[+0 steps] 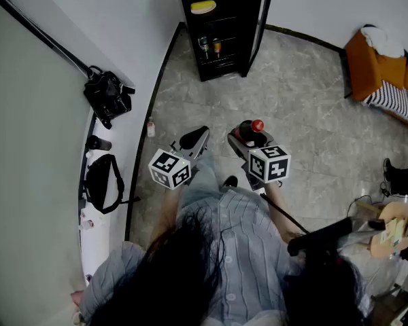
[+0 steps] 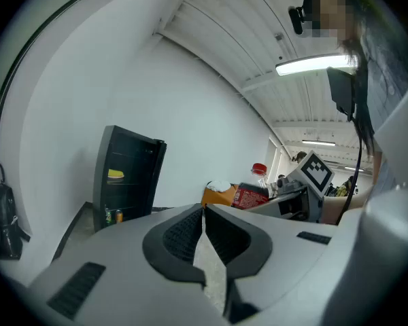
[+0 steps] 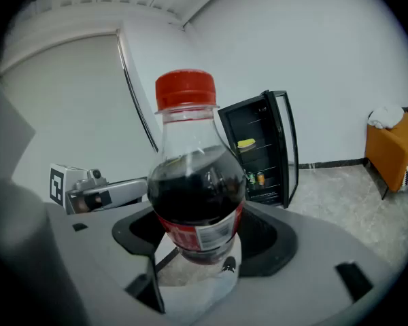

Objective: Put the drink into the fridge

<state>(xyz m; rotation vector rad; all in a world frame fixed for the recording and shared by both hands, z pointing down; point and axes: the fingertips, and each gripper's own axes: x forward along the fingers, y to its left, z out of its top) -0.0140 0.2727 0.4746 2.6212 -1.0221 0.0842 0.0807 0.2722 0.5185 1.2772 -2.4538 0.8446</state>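
Left gripper: jaws pressed together, nothing between them.
Fridge: black, door open, well apart from both grippers (a yellow item on an upper shelf, cans lower down).
Right gripper: jaws spread wide, clamped on the bottle's body.
Cola bottle: upright, red cap, held outside the fridge.
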